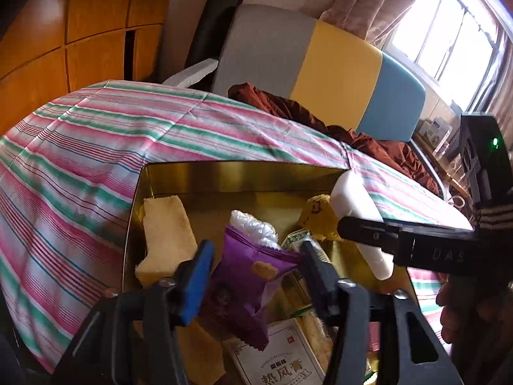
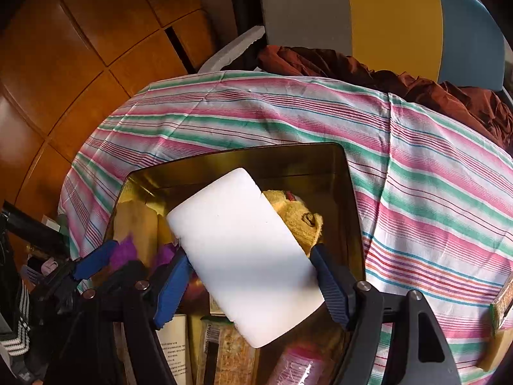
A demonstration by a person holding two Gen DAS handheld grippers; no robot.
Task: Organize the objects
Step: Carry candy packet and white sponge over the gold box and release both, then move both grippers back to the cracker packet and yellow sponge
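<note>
**Two items held over the gold tin**

A purple snack packet (image 1: 253,276) is pinched by the left gripper (image 1: 256,272) above the gold tin (image 1: 243,173) on the striped cloth (image 1: 80,147). A white foam block (image 2: 247,253) is clamped by the right gripper (image 2: 253,279) over the tin's right side.

- My left wrist camera looks forward and down along my left gripper (image 1: 253,269), close over the gold tin (image 1: 243,173), facing the striped bedcover (image 1: 96,147), the headboard (image 1: 336,77) and the window (image 1: 449,38).
- My right wrist camera sits just as close above the tin (image 2: 288,154), tilted down along my right gripper (image 2: 253,276), facing the wooden wardrobe (image 2: 80,48).
- Both views share the tin, bedcover, headboard, and each shows the other gripper.
</note>
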